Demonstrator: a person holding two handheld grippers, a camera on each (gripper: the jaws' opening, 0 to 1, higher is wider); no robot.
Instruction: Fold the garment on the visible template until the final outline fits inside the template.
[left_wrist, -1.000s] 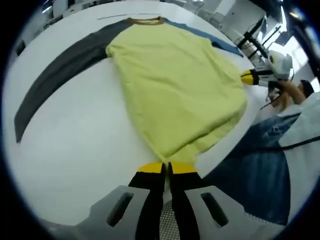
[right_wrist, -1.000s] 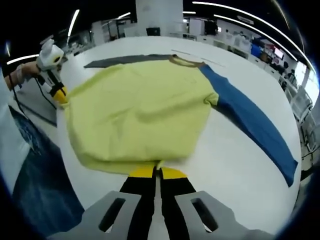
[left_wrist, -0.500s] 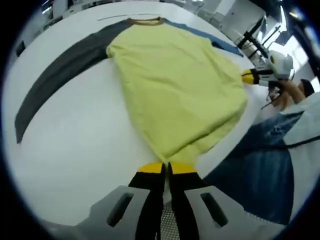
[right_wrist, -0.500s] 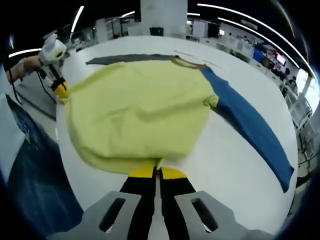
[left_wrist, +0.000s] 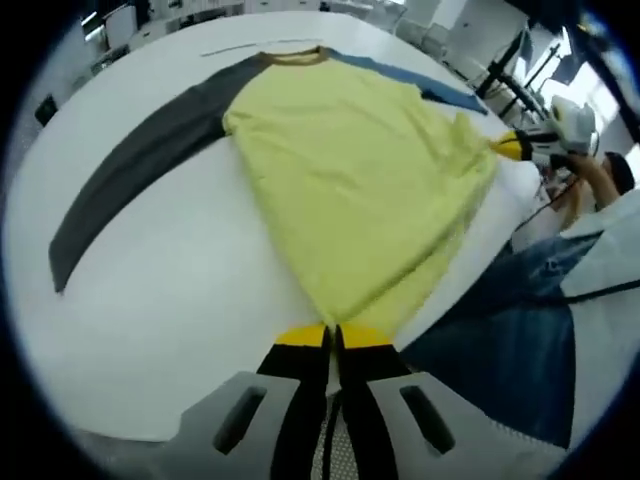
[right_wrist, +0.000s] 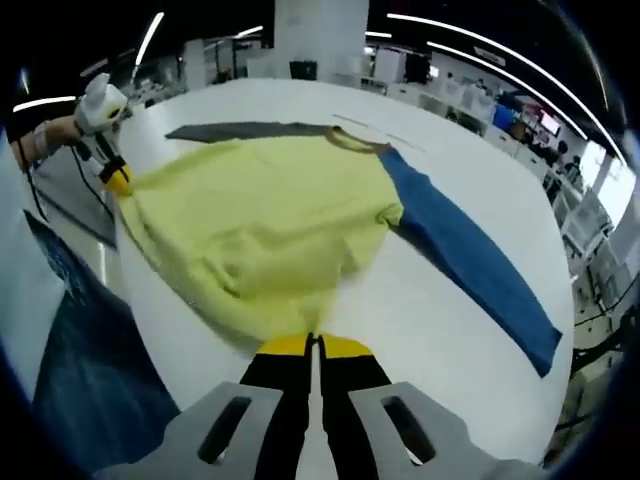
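Both the left gripper (left_wrist: 333, 335) and right gripper (right_wrist: 315, 345) clench the hem of the yellow-bodied shirt (left_wrist: 350, 170) with grey and blue sleeves, at 6 o'clock, on the white table (left_wrist: 180, 300).

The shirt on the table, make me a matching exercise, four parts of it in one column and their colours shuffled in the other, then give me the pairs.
Parts of the shirt:
1. body
2. collar
3. sleeve on the left of the left gripper view
4. sleeve on the right of the right gripper view

Colours:
A. blue
B. brownish tan
C. yellow-green
D. dark grey

Pairs: 1-C, 2-B, 3-D, 4-A
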